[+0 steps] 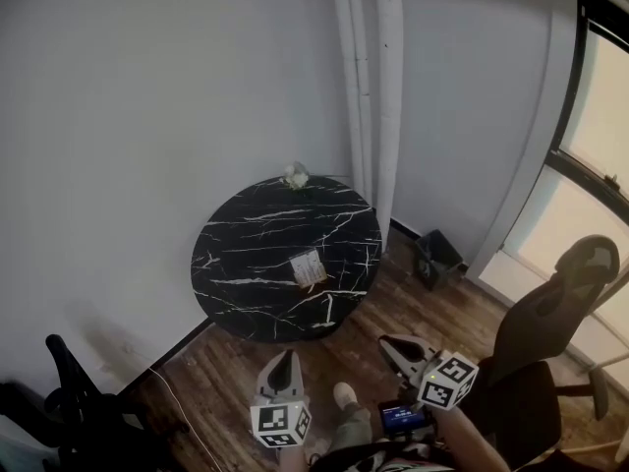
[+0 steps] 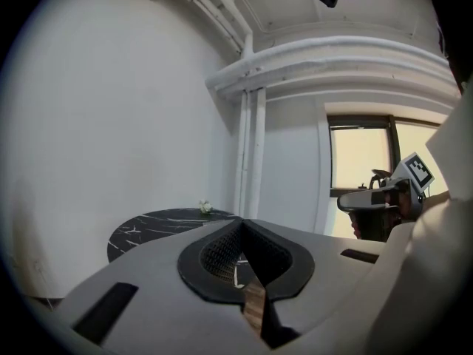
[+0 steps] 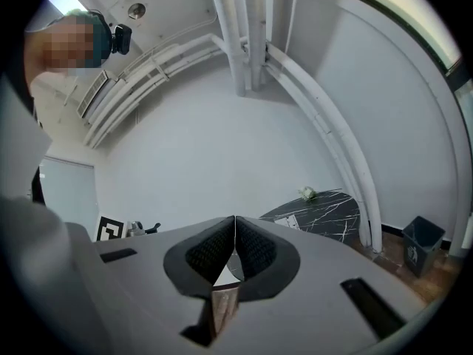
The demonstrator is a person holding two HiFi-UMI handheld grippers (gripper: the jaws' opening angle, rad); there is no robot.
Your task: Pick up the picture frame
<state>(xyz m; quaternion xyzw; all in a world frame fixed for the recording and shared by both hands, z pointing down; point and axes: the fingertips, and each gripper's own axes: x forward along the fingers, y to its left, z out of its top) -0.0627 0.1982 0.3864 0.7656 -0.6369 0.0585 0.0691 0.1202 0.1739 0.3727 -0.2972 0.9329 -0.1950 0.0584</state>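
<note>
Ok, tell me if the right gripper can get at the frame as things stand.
Probably not yet. The right gripper is held short of the table, jaws shut, and the frame lies out on it. Nothing stands between them, so the way looks free.

Picture frame (image 1: 308, 267) too small to show its contents, pale object (image 1: 296, 175) at the round table's (image 1: 246, 264) far edge unidentifiable, office chair (image 1: 555, 323) cut off by right edge
</note>
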